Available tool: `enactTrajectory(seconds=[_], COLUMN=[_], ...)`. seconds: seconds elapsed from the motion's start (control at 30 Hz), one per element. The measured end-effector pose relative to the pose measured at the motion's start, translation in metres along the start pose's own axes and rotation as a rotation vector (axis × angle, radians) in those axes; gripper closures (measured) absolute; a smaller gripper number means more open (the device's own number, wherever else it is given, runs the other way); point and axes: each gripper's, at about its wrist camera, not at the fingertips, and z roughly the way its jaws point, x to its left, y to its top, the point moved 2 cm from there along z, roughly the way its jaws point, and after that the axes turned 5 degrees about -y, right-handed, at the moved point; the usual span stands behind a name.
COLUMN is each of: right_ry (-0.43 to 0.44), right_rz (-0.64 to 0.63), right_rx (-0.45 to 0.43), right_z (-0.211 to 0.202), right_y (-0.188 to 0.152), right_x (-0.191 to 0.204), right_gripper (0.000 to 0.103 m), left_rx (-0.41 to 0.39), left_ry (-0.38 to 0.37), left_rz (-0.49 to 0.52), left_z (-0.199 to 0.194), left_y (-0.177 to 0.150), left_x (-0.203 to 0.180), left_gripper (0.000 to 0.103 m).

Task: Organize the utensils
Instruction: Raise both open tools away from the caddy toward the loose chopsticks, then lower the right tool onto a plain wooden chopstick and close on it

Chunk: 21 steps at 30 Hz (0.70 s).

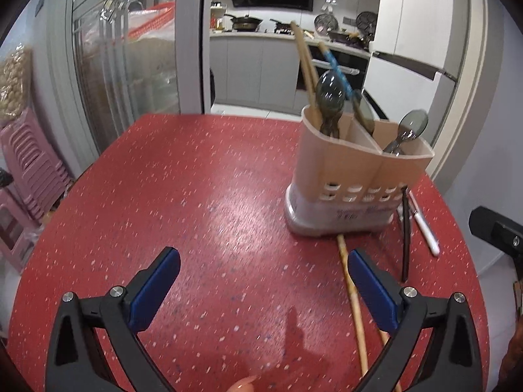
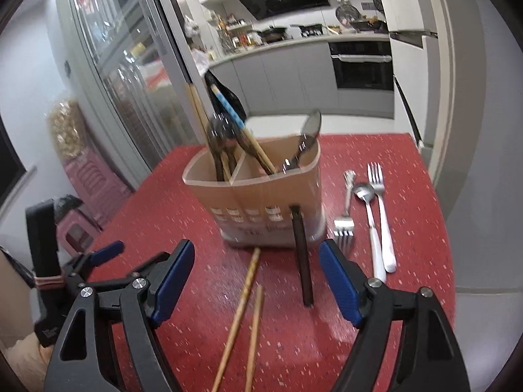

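A beige utensil holder (image 1: 356, 176) stands on the red table (image 1: 196, 196), with spoons and chopsticks upright in it; it also shows in the right wrist view (image 2: 261, 202). Wooden chopsticks (image 2: 245, 310) and a dark stick (image 2: 302, 254) lie on the table in front of it. Two forks (image 2: 380, 209) and a white-handled spoon (image 2: 371, 228) lie to its right. My left gripper (image 1: 263, 271) is open and empty, left of a wooden chopstick (image 1: 351, 300). My right gripper (image 2: 256, 274) is open and empty above the chopsticks.
Pink plastic stools (image 1: 29, 163) stand left of the table. A glass sliding door (image 1: 124, 49) and a kitchen counter (image 1: 261, 36) lie behind. The left gripper (image 2: 98, 261) shows at the left of the right wrist view.
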Motion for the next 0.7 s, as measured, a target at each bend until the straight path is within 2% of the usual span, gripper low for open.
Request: enactTrajectory(seconds=[0.33, 0.5, 0.6, 0.7], right_ry=[-0.053, -0.087, -0.106, -0.131], right_rz=[-0.045, -0.047, -0.065, -0.097], right_rx=[0.166, 0.256, 0.306, 0.347], right_z=[0.016, 0.027, 0.032, 0.037], right_y=[-0.041, -0.064, -0.077, -0.090], right_x=[0.013, 0.014, 0.016, 0.020], right_gripper=[0.022, 0.023, 0.028, 0.040], left_rx=[0.089, 0.158, 0.192, 0.225], left_ry=[0.025, -0.004, -0.009, -0.022], left_rz=[0.008, 0.006, 0.029, 0.044], left_z=[0.004, 0.010, 0.013, 0.018], left_y=[-0.025, -0.040, -0.048, -0.055], left_x=[0.010, 0.014, 0.012, 0.007], left_gripper=[0.000, 0.000, 0.000, 0.000])
